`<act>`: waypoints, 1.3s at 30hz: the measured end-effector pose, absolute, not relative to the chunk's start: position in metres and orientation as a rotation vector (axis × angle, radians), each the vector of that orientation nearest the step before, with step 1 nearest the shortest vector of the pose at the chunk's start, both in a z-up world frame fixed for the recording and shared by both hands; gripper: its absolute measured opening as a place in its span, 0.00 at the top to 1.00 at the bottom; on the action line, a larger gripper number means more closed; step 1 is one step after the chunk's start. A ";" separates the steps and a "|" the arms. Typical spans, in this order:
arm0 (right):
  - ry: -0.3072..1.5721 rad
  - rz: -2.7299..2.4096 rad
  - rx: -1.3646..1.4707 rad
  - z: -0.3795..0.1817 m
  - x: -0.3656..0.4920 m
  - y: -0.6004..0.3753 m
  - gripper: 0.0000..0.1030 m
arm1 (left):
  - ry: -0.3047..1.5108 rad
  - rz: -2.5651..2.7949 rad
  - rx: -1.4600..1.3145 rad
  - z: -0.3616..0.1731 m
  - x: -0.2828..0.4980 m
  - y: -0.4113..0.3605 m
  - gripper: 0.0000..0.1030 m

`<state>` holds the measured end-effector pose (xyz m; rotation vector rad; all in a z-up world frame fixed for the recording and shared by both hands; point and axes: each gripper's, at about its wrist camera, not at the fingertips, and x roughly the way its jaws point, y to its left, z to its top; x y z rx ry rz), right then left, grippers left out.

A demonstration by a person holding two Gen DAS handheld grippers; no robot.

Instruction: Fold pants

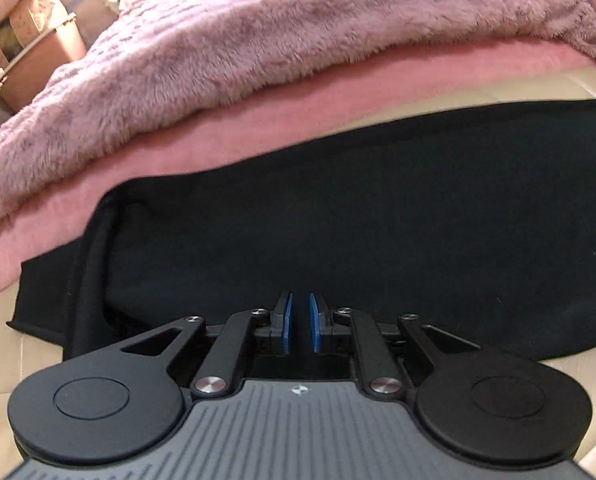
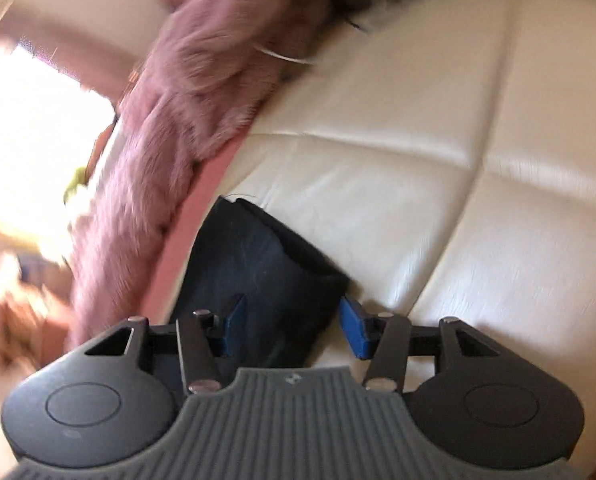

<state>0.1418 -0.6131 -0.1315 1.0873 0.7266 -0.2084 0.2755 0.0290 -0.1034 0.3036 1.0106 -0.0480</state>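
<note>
The black pants point(image 1: 337, 216) lie as a long flat band on the cream cushioned seat point(image 2: 437, 160) beside a fuzzy pink blanket point(image 1: 258, 48), apparently folded lengthwise; crosswise folds remain. Left tongs point(image 1: 300, 322) stand slightly apart, empty; right tongs point(image 2: 294, 326) gape wide over the pants' end, gripping nothing.

Left claw point(image 1: 300, 306) slightly parted, right claw point(image 2: 294, 312) wide – both empty
</note>
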 end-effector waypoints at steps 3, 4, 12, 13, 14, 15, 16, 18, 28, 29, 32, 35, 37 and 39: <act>0.699 -0.242 1.190 -0.144 0.147 -0.607 0.53 | 1.018 -0.040 0.310 -0.107 0.275 0.025 0.86; 0.681 -0.256 1.218 -0.147 0.147 -0.605 0.59 | 1.024 -0.037 0.307 -0.107 0.276 0.025 0.87; 0.714 -0.257 0.808 -0.121 0.156 -0.599 0.98 | 1.078 -0.063 0.321 -0.109 0.275 0.010 1.00; 0.748 -0.244 0.669 -0.113 0.159 -0.592 0.99 | 1.084 -0.074 0.328 -0.109 0.272 0.006 1.00; 0.770 -0.237 0.571 -0.108 0.160 -0.588 0.99 | 1.091 -0.088 0.324 -0.109 0.268 0.002 1.00; 0.783 -0.234 0.511 -0.104 0.158 -0.589 0.99 | 1.100 -0.108 0.308 -0.108 0.264 -0.002 1.00; 0.791 -0.240 0.486 -0.101 0.154 -0.591 0.99 | 1.107 -0.136 0.284 -0.107 0.259 -0.007 1.00; 0.803 -0.282 0.419 -0.095 0.149 -0.603 0.99 | 1.122 -0.180 0.224 -0.106 0.246 -0.017 1.00; 0.873 -0.428 0.281 -0.087 0.141 -0.658 0.96 | 1.081 -0.289 0.145 -0.100 0.200 -0.051 0.96; 0.872 -0.423 0.280 -0.085 0.141 -0.658 0.90 | 1.069 -0.286 0.140 -0.097 0.197 -0.048 0.95; 0.845 -0.409 0.231 -0.072 0.138 -0.645 0.67 | 1.014 -0.257 0.140 -0.081 0.181 -0.035 0.90; 0.803 -0.386 0.185 -0.055 0.132 -0.624 0.64 | 0.953 -0.214 0.136 -0.065 0.167 -0.013 0.83; 0.779 -0.344 0.178 -0.043 0.129 -0.604 0.64 | 0.931 -0.176 0.130 -0.058 0.160 0.006 0.77; 0.755 -0.283 0.196 -0.032 0.126 -0.582 0.64 | 0.919 -0.129 0.130 -0.053 0.152 0.027 0.71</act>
